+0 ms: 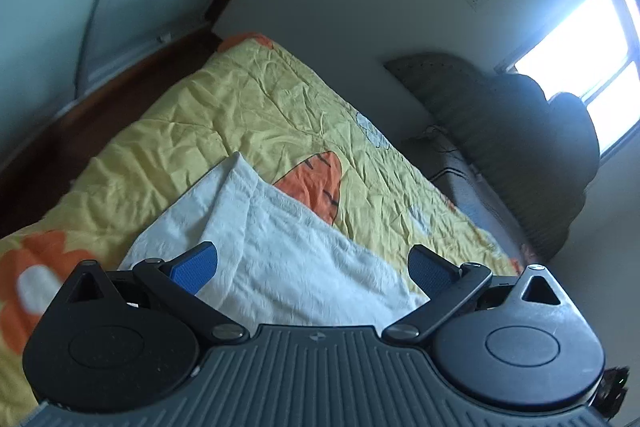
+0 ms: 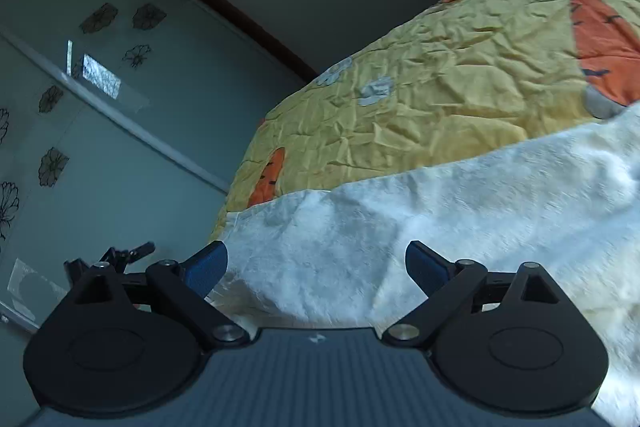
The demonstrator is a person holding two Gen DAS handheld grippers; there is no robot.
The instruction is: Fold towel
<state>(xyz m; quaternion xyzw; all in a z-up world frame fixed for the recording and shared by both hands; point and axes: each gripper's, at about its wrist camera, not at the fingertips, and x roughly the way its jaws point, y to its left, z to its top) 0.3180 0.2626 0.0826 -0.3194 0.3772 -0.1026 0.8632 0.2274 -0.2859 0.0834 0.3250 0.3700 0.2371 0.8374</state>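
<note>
A white towel [image 1: 280, 251] lies on a yellow quilt, with one layer folded over another along a diagonal edge. My left gripper [image 1: 314, 269] hovers over its near part, jaws wide apart and nothing between the blue pads [image 1: 196, 267]. In the right wrist view the same white towel [image 2: 440, 211] spreads across the near side of the bed. My right gripper [image 2: 316, 267] stands open above it, with blue pads [image 2: 208, 267] clear of the cloth. Both views are tilted.
The yellow quilt [image 1: 260, 107] with orange carrot prints [image 1: 316, 183] covers the bed. A dark headboard and piled bedding [image 1: 520, 131] sit by a bright window [image 1: 580, 51]. Glass sliding doors with flower decals [image 2: 100, 87] stand past the bed's edge. A dark wooden frame [image 1: 80, 115] borders the quilt.
</note>
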